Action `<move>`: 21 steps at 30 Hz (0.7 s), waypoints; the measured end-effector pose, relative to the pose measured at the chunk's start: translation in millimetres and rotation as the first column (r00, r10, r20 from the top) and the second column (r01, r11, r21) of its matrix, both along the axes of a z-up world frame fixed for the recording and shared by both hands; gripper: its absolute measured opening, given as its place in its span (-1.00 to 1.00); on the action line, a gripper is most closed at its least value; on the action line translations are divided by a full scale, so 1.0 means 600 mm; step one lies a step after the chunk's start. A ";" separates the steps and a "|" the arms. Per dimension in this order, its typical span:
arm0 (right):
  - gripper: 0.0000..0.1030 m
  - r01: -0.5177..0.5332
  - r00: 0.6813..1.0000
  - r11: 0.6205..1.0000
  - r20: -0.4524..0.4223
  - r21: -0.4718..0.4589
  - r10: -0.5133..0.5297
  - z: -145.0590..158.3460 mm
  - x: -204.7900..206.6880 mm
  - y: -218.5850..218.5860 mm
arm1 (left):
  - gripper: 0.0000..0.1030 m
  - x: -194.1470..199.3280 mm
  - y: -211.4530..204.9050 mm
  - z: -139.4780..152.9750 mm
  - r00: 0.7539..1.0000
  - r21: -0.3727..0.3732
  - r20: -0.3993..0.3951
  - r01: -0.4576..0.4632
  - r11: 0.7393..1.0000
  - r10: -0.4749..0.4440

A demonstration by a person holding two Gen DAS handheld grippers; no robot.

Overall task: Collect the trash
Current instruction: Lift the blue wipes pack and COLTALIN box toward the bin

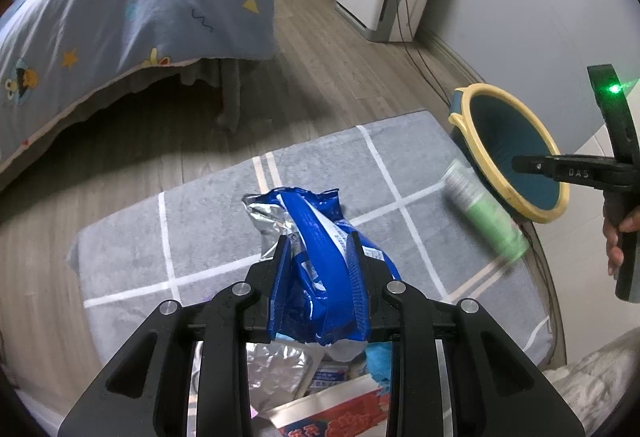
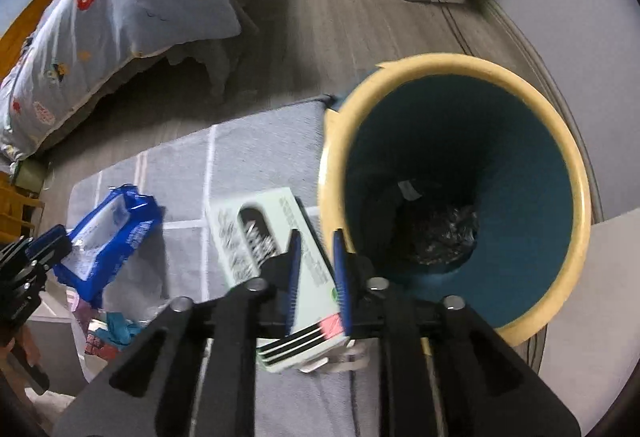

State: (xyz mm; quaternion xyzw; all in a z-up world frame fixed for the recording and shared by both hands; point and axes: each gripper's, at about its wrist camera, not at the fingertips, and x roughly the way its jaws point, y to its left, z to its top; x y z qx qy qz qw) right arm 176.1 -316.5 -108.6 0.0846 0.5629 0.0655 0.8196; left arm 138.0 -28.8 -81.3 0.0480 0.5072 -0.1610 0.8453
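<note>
Over the rug (image 1: 400, 165), both your tongs are loaded.
Left gripper (image 1: 320, 249) pinches the blue wrapper (image 1: 320, 277); right gripper (image 2: 316, 269), bin (image 2: 452, 65) at one o'clock, clamps the pale box (image 2: 276, 253).

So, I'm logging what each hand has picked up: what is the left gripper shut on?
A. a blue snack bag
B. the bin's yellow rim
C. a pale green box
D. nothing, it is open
A: in the left wrist view the left gripper has its fingers pressed on either side of the crumpled blue bag, while the green box sits in the right gripper beside the bin.
</note>
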 end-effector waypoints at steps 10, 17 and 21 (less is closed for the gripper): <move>0.74 -0.176 0.982 0.984 -0.066 -0.009 0.175 -0.040 -0.018 0.079 | -0.34 0.002 0.004 -0.027 0.998 0.016 -0.061 -0.001 1.000 0.002; 0.86 -0.250 0.964 0.965 -0.114 -0.083 0.240 -0.073 -0.022 0.115 | 0.43 0.033 -0.001 -0.043 0.997 0.053 -0.064 -0.034 0.998 0.037; 0.86 -0.255 0.962 0.962 -0.131 -0.098 0.241 -0.086 -0.018 0.121 | 0.43 0.064 -0.007 -0.067 0.993 0.016 -0.104 -0.054 0.998 0.055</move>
